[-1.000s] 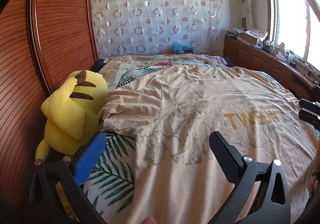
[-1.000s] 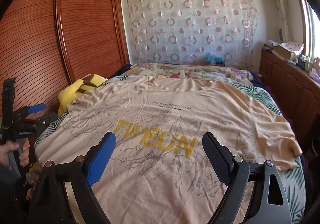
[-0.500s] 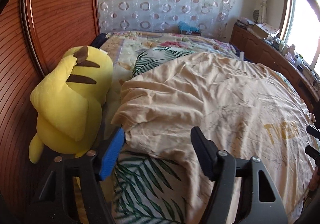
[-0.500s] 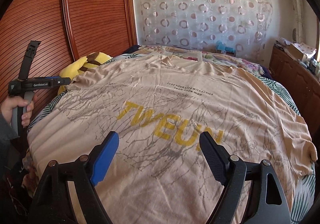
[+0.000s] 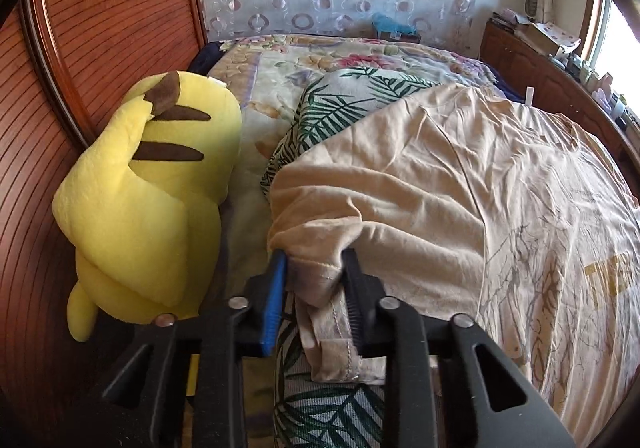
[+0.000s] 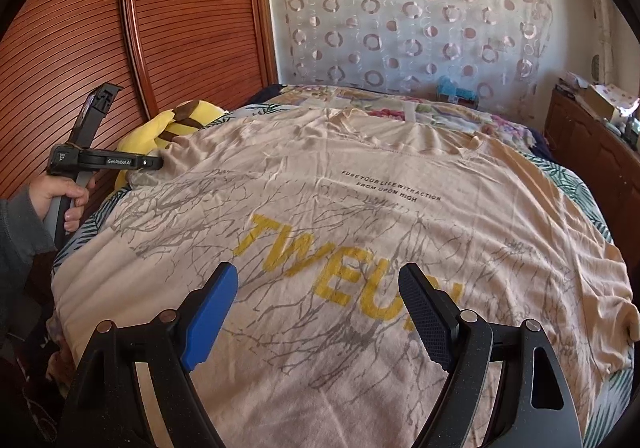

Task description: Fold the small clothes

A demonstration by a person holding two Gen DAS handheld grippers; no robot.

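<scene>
We had the tee spread face up across the bed, print toward us. Our left gripper had just been closing, and its pads now pinched the bunched hem of the tee's left sleeve, beside the yellow plush. Our right gripper hung above the lettering with its jaws wide, nothing between them. Our left hand gripped its handle.

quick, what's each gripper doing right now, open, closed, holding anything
Left gripper: jaws have just been closing, now shut on the sleeve of the beige t-shirt.
Right gripper: open, holding nothing, above the shirt.
</scene>
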